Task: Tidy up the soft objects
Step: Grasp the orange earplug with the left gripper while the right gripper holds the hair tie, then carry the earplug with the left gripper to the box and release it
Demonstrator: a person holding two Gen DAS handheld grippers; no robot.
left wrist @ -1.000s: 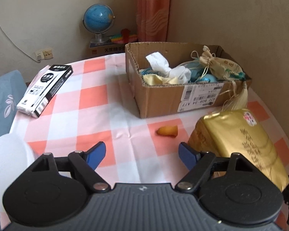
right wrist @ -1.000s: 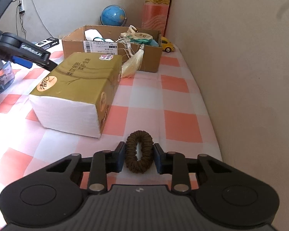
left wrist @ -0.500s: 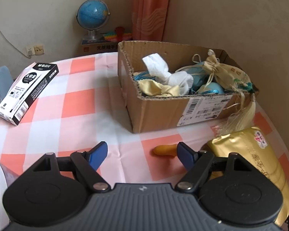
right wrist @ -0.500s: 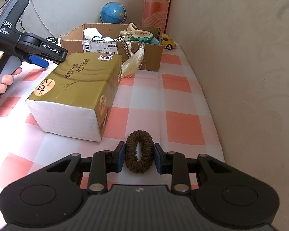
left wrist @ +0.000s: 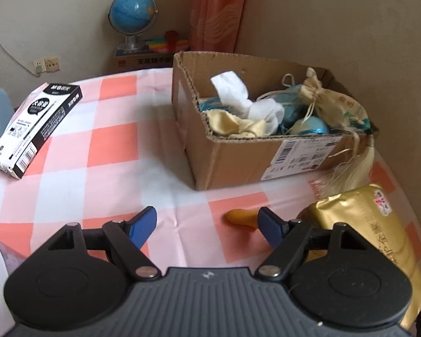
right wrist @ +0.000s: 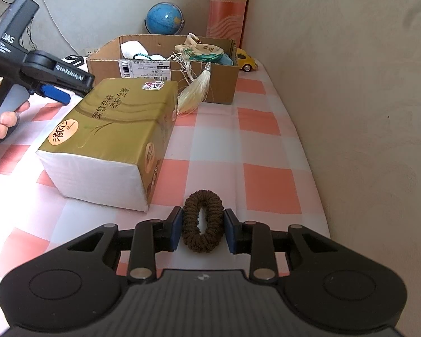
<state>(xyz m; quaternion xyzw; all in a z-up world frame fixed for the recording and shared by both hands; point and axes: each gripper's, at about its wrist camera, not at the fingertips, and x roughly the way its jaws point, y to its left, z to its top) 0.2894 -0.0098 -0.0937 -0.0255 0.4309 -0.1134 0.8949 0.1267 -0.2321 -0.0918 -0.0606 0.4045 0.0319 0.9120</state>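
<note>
Orange and small, the soft piece [left wrist: 242, 218] lies on the checked desk [left wrist: 112, 146] just inside the right finger of the left claw [left wrist: 207, 223], which is spread wide and holds nothing; closing from here could pinch only its end and flick it toward the gold tissue pack [left wrist: 373, 233] (the pack sits close beside it). From the right wrist, the right claw [right wrist: 202, 230] pinches a brown scrunchie [right wrist: 202, 220] between its pads; the springy ring could squirm out on the way to the cardboard box [right wrist: 165, 70], where soft things already lie.
</note>
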